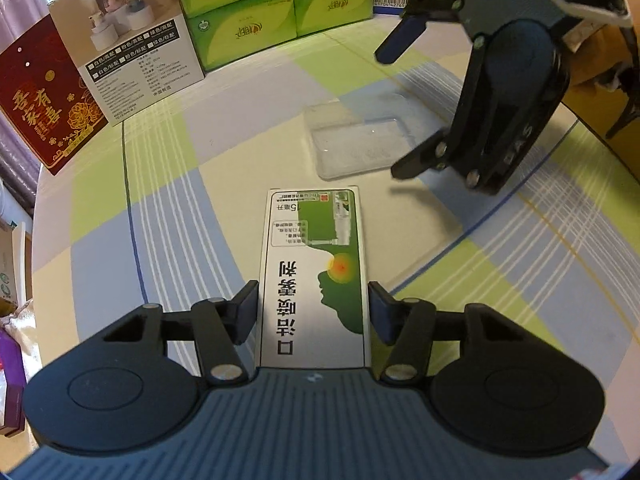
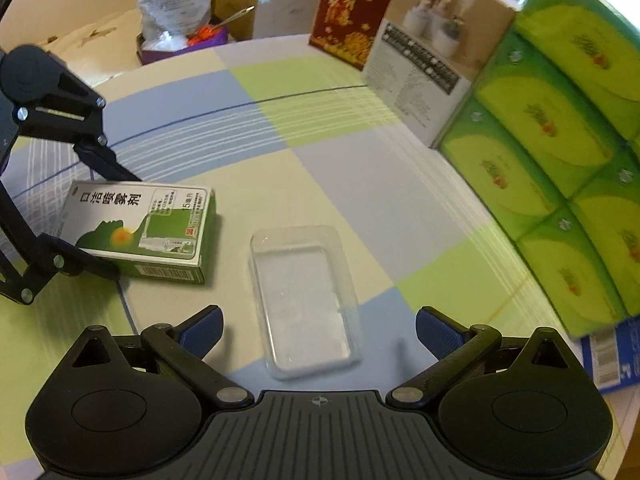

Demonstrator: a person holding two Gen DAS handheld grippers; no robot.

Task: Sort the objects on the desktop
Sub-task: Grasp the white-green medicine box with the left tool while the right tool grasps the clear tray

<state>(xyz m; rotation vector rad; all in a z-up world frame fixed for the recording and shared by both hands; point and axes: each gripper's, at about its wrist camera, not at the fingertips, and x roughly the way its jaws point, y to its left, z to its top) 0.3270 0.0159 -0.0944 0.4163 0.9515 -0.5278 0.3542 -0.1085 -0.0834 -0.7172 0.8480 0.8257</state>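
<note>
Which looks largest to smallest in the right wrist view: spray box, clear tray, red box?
1. Clear tray and spray box: about equal, too close to rank.
2. Red box: smallest, though it stands farther from the camera, so its true size is unsure.

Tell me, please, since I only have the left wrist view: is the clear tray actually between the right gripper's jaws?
Observer: Yes, the clear tray lies lengthwise between the right gripper jaws, which stand wide open, clear of both its sides.
Operator: What is on the spray box's long side?
Observer: The spray box shows a green side with a barcode.
Operator: Anything beyond the table?
Observer: A white crinkled bag stands there.
</note>
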